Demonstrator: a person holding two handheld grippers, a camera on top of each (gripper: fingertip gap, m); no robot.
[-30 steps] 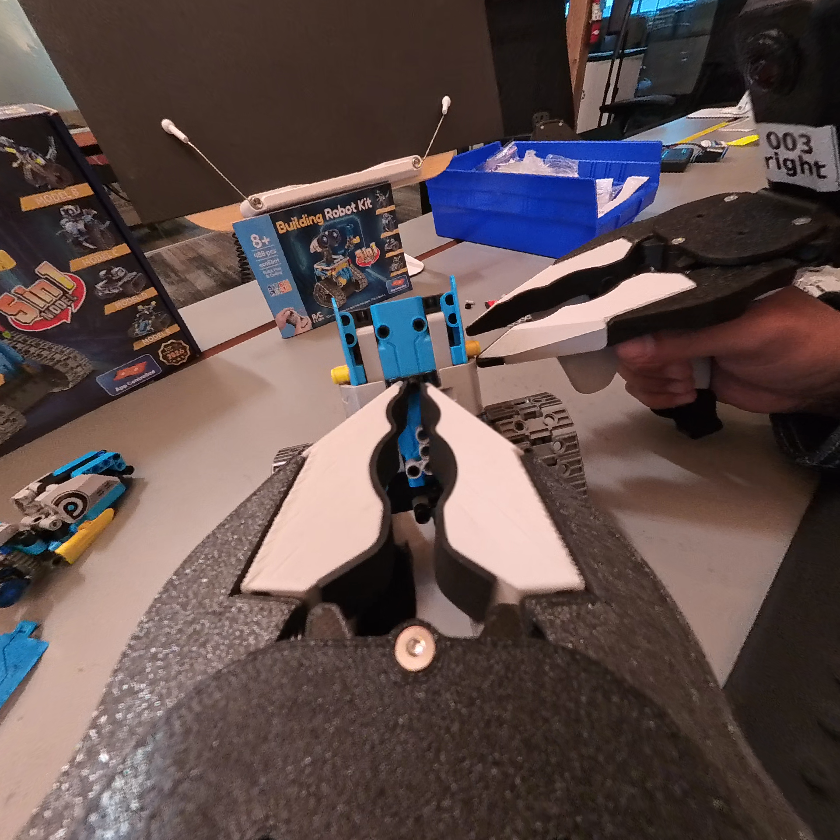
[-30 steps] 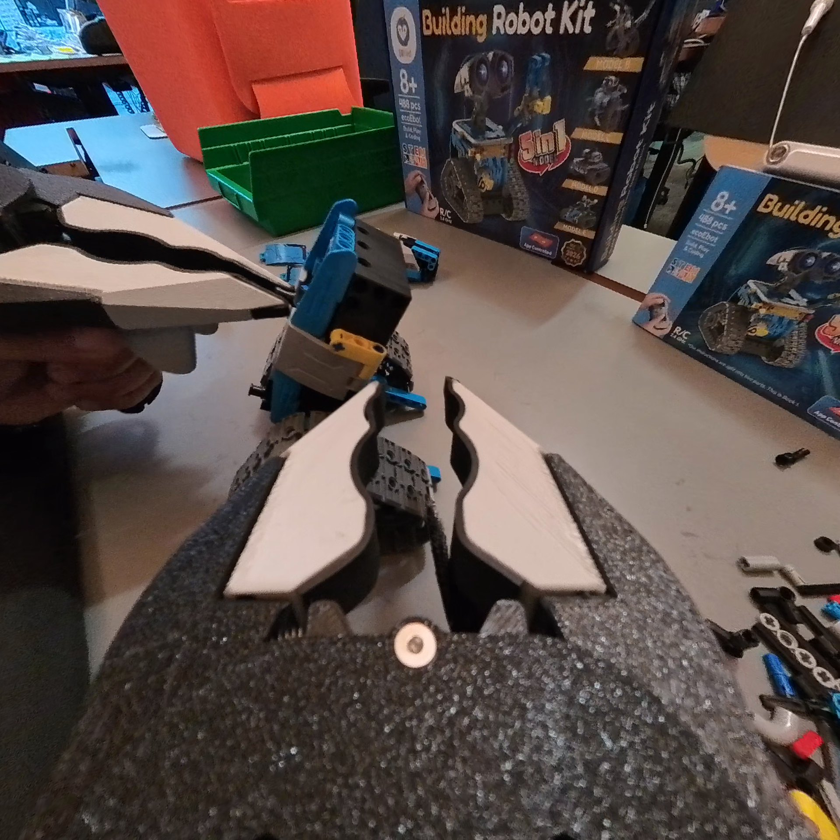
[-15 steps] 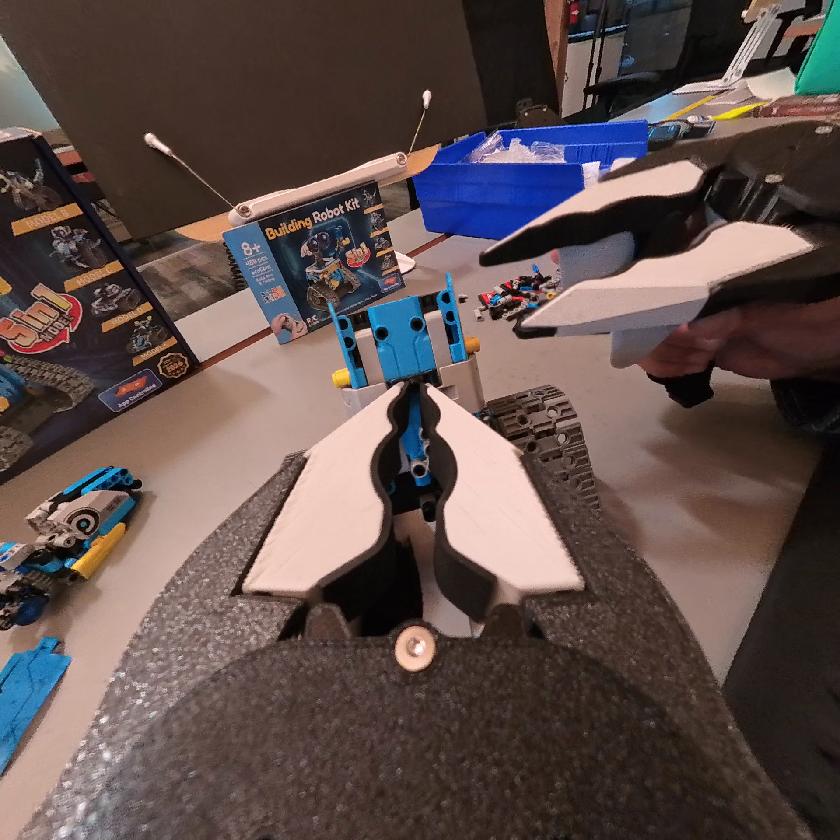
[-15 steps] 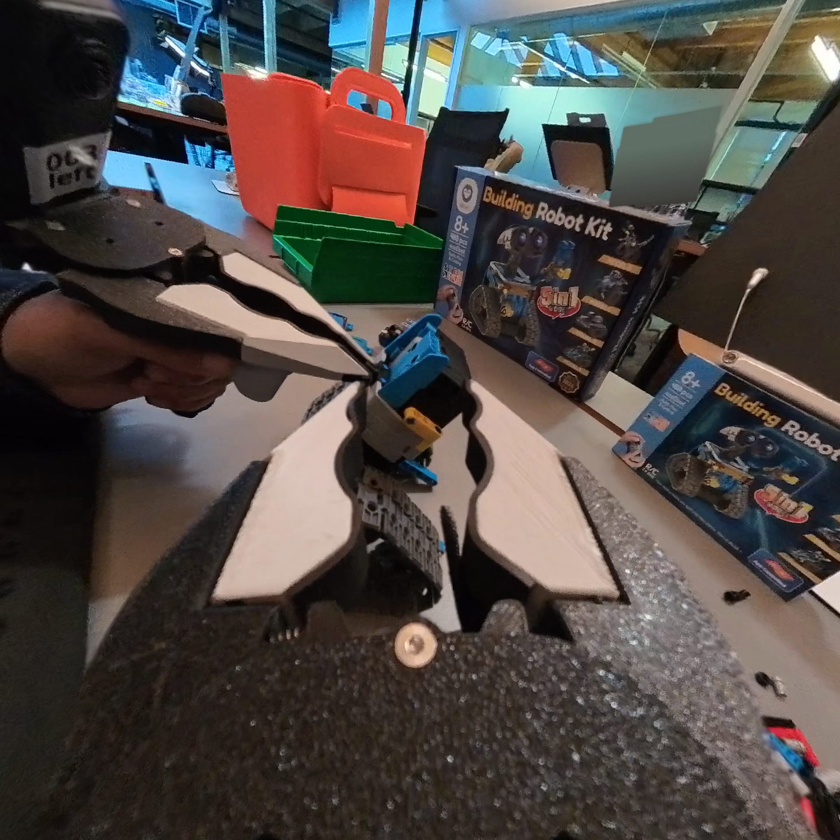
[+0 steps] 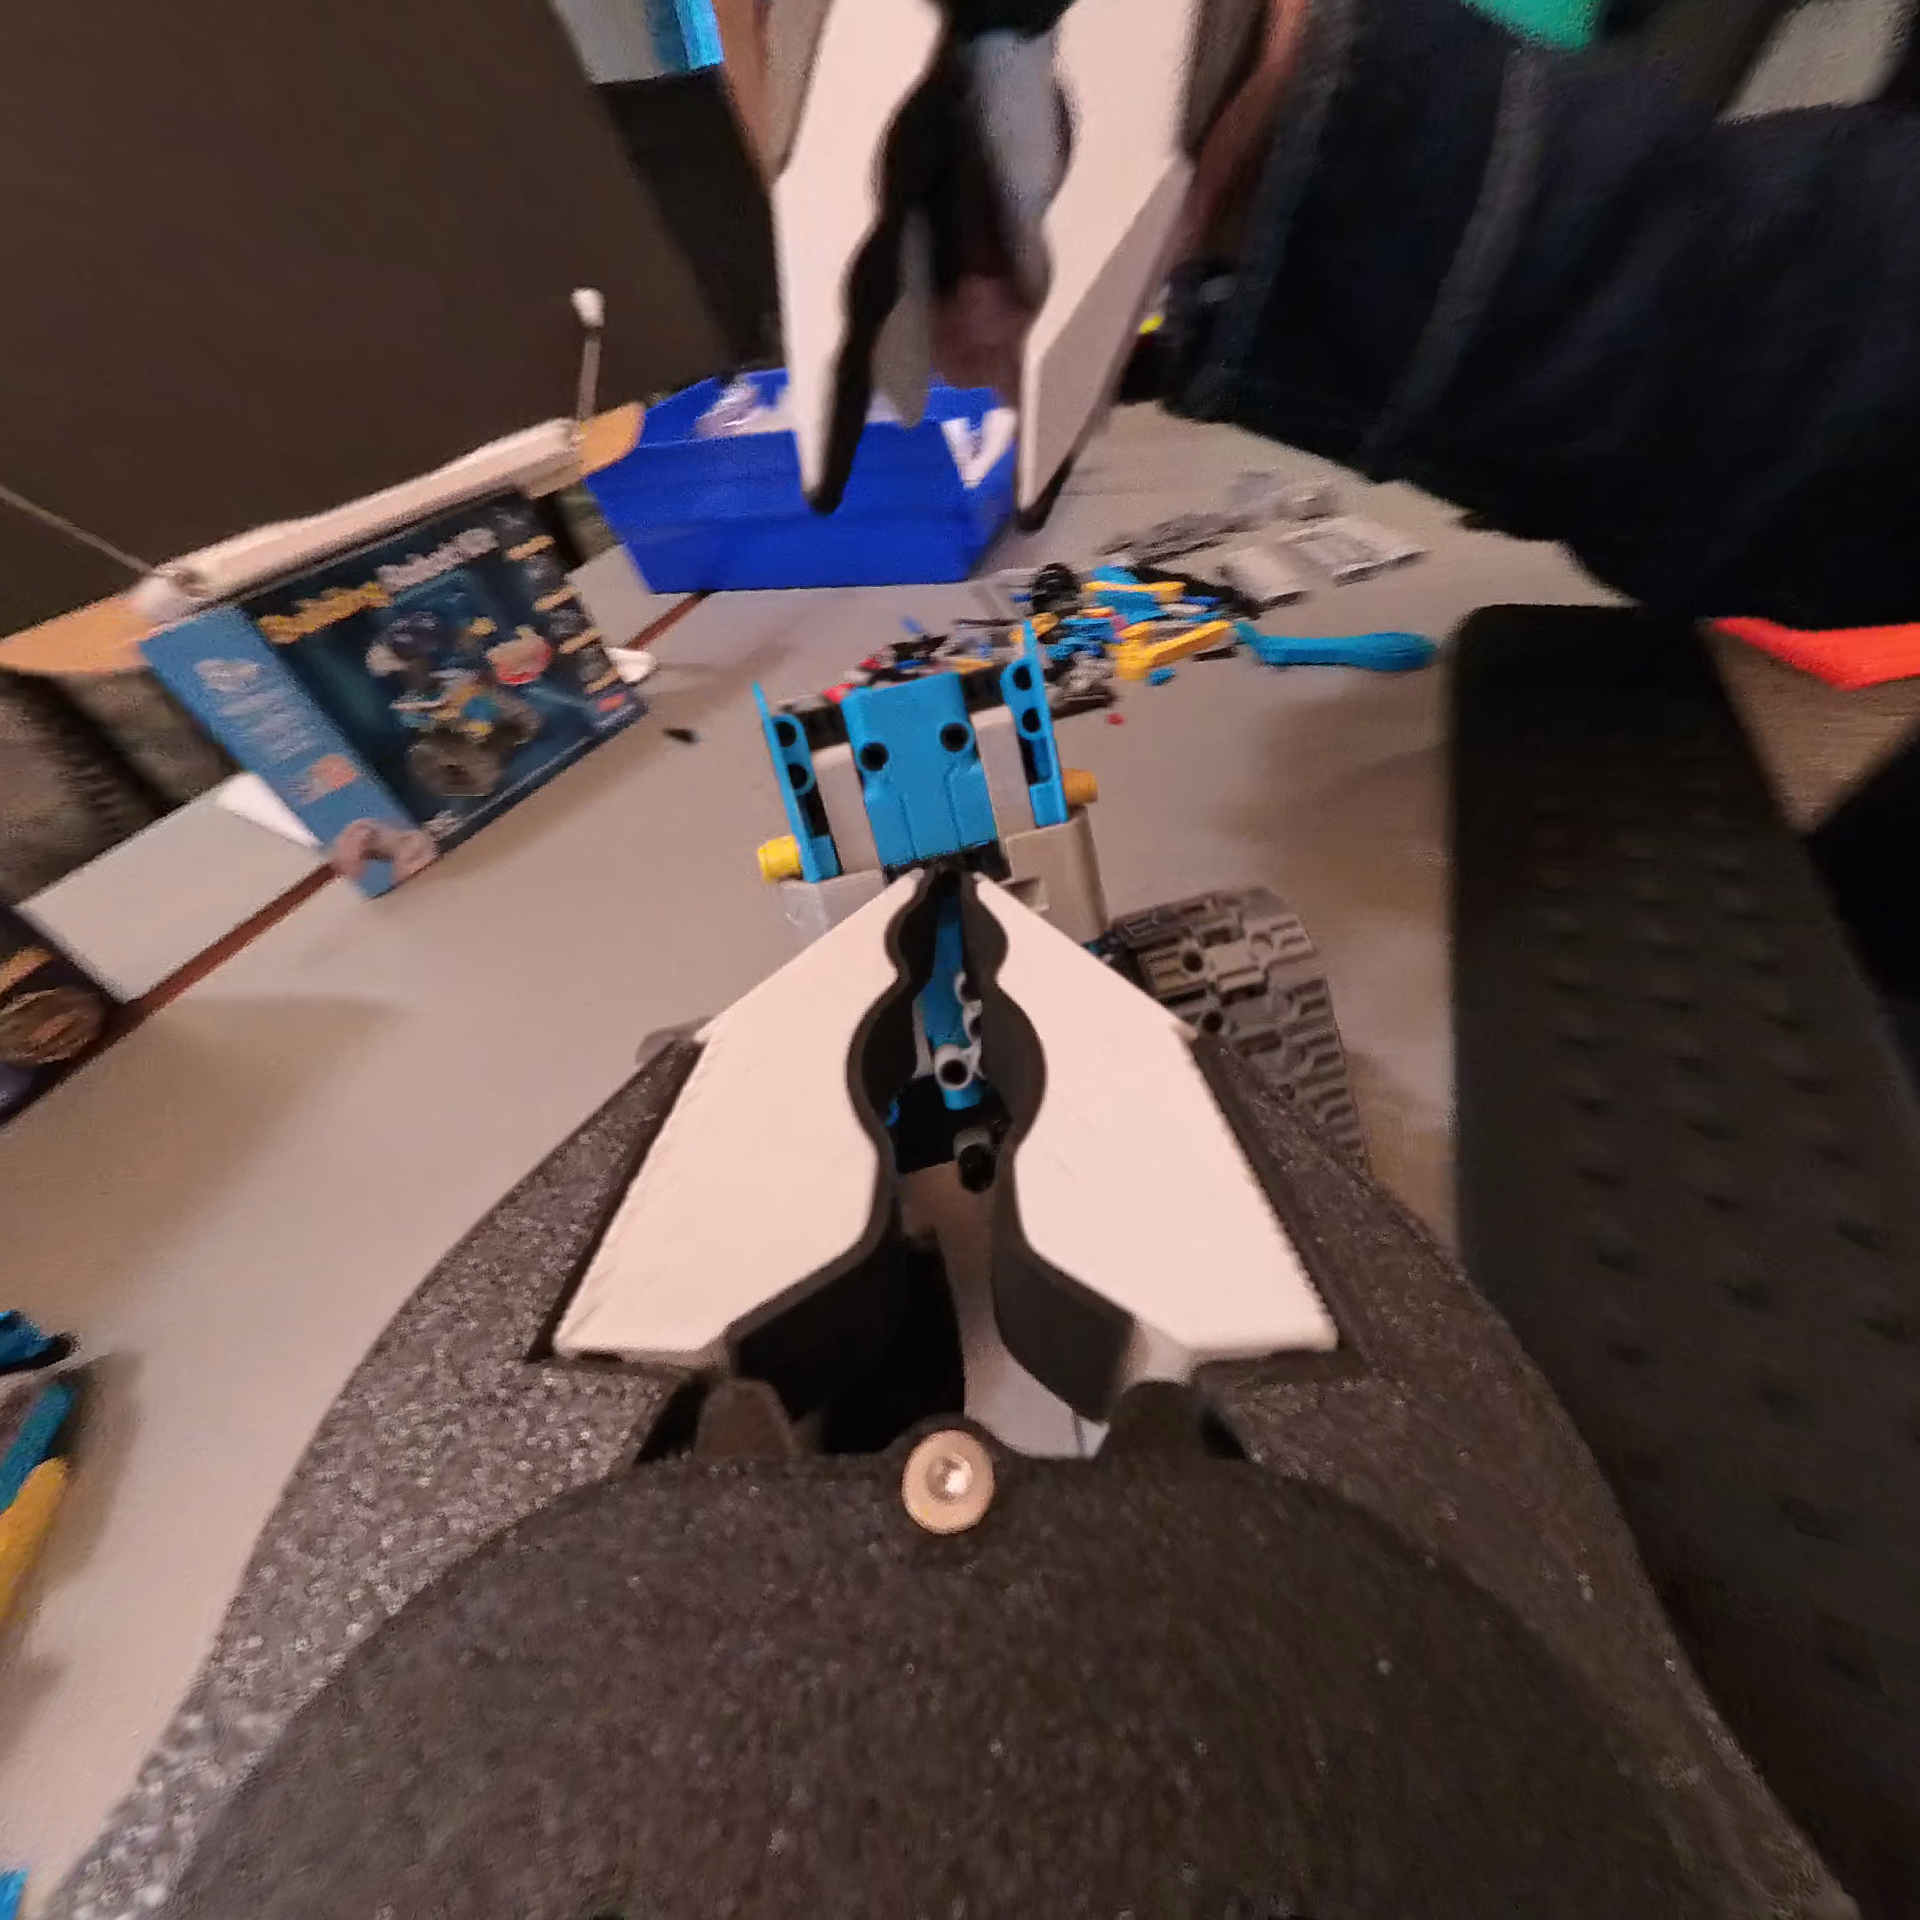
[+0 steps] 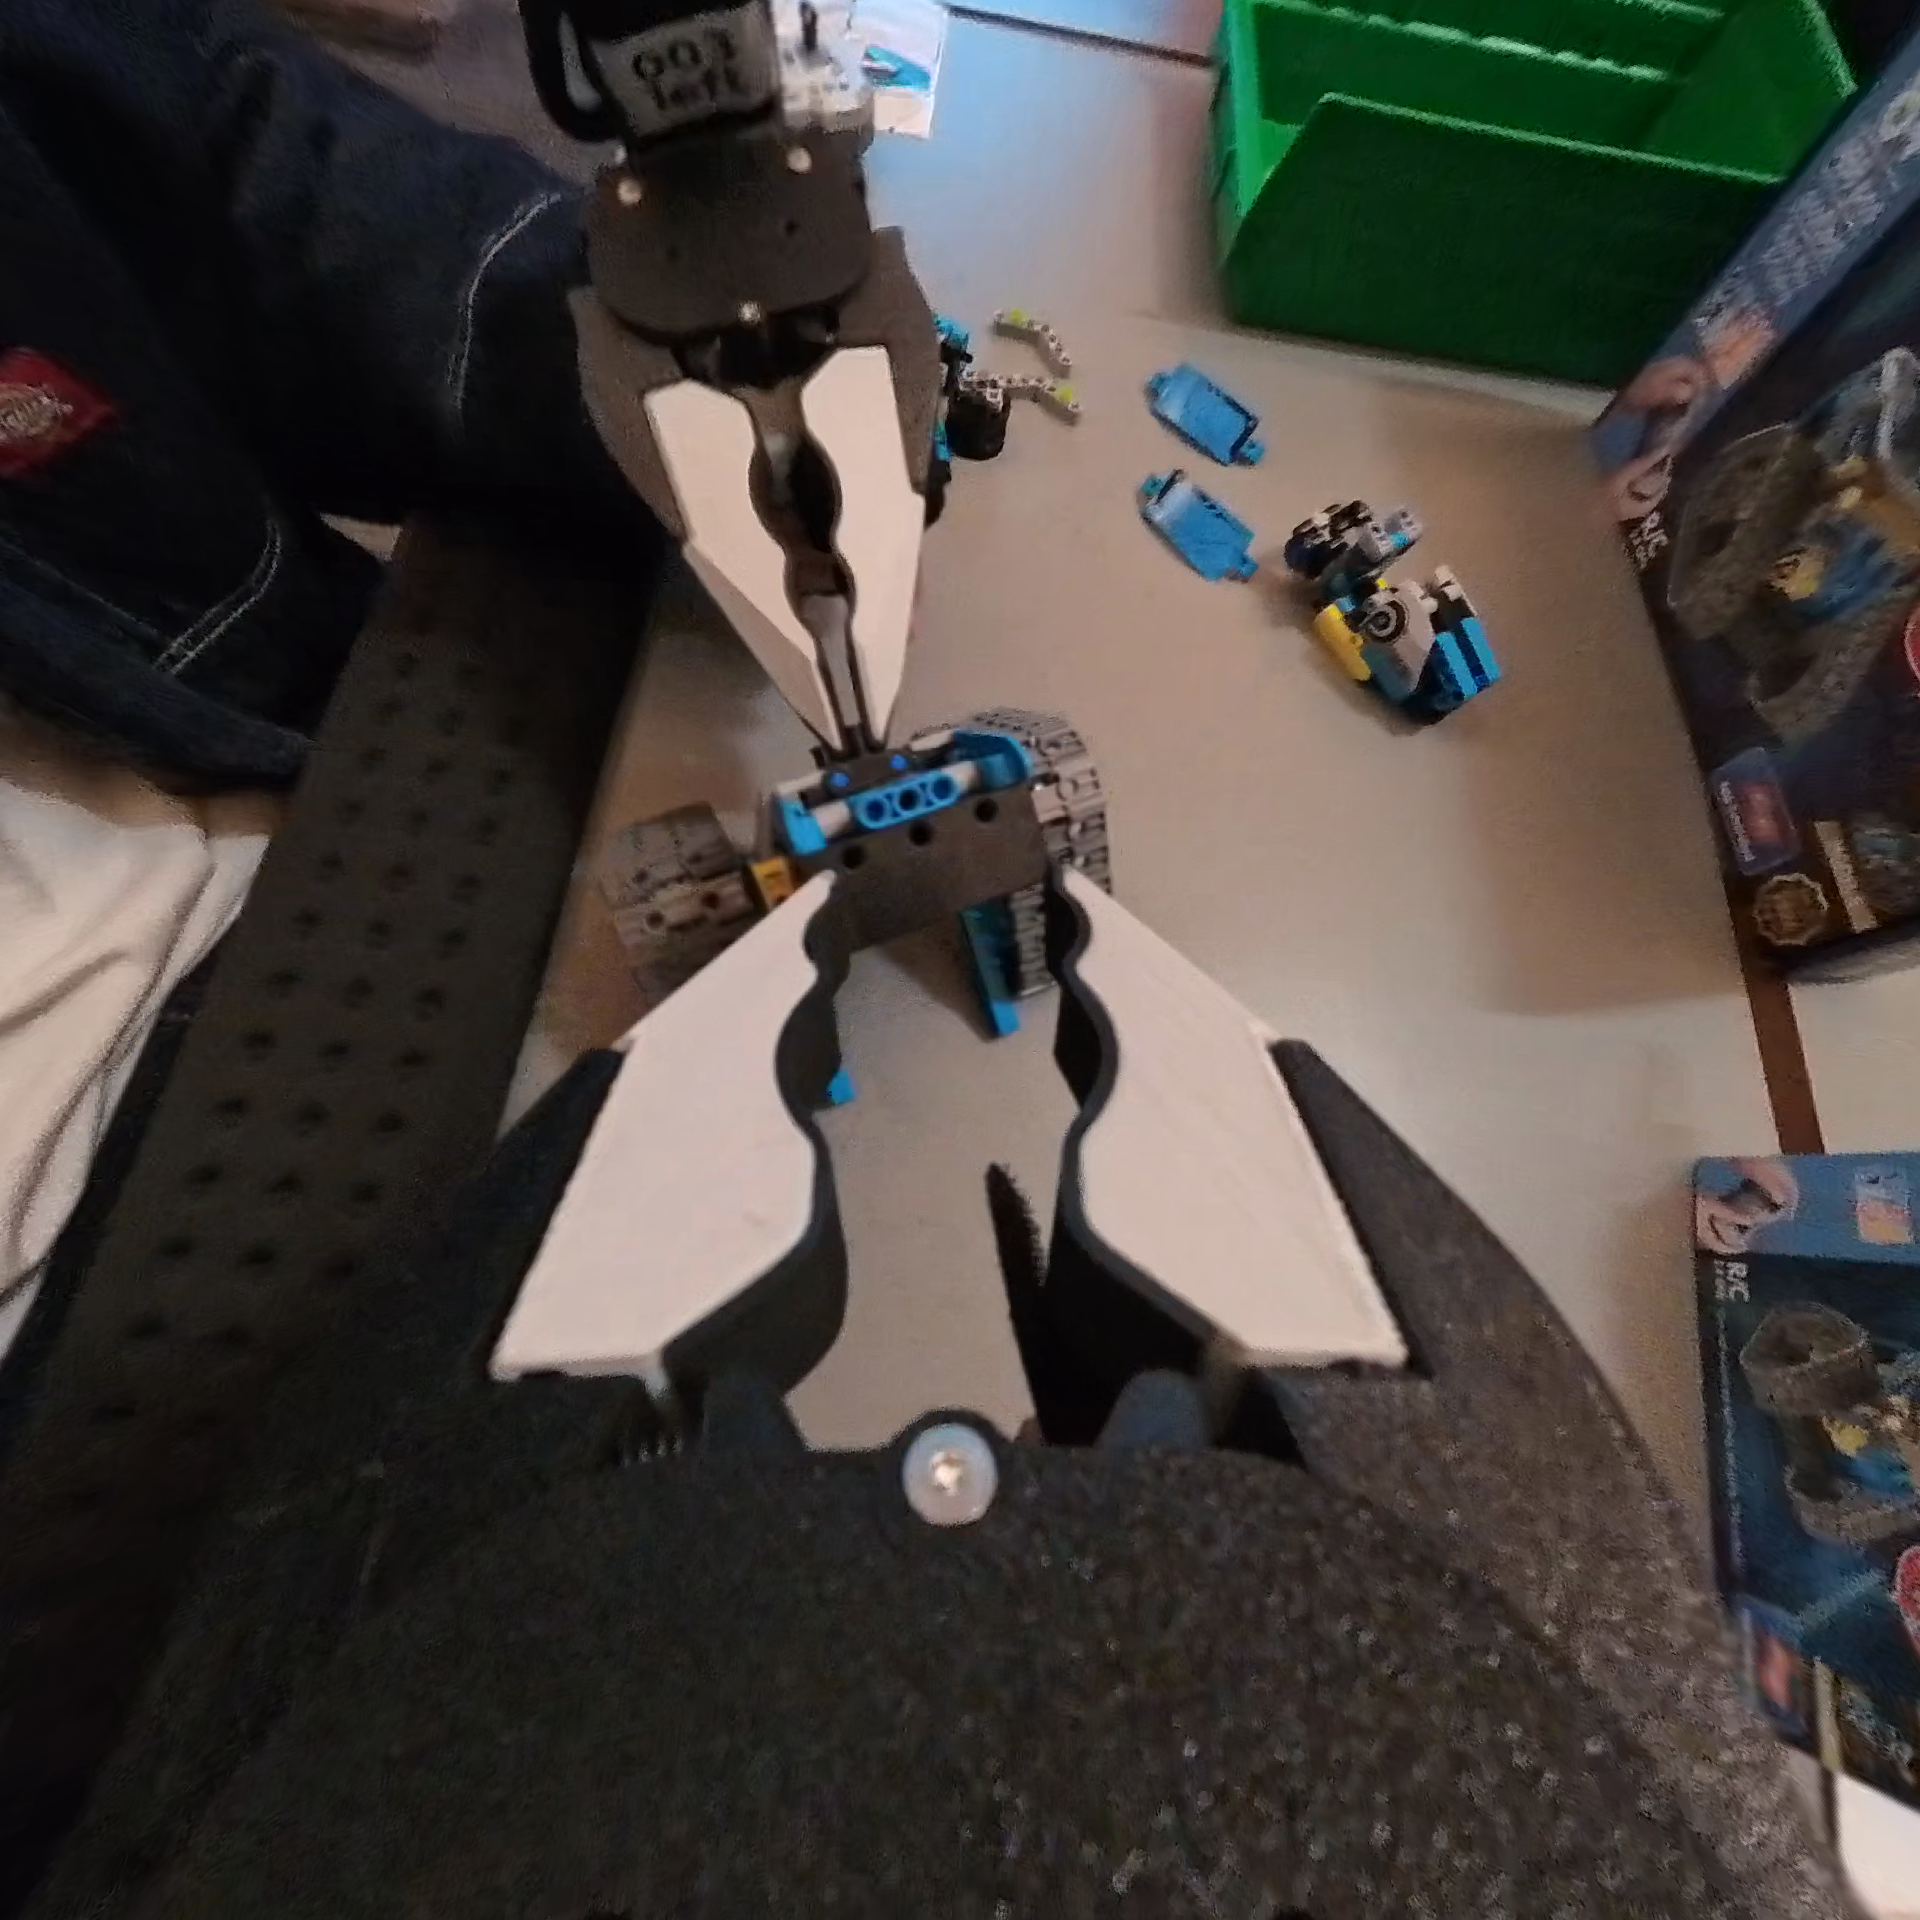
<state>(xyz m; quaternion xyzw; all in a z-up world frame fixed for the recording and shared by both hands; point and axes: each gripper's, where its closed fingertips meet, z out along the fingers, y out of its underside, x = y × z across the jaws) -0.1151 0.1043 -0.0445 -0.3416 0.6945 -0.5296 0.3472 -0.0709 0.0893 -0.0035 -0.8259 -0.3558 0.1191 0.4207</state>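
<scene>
Everything sat on a plain grey table (image 5: pixel 364 1091) with a brown seam (image 6: pixel 1792 1081) running across it. Behind it was a big dark panel (image 5: pixel 312 208), kinda like a divider wall. A black perforated mat (image 6: pixel 343 935) ran along the table's near edge. Lighting was soft.
</scene>
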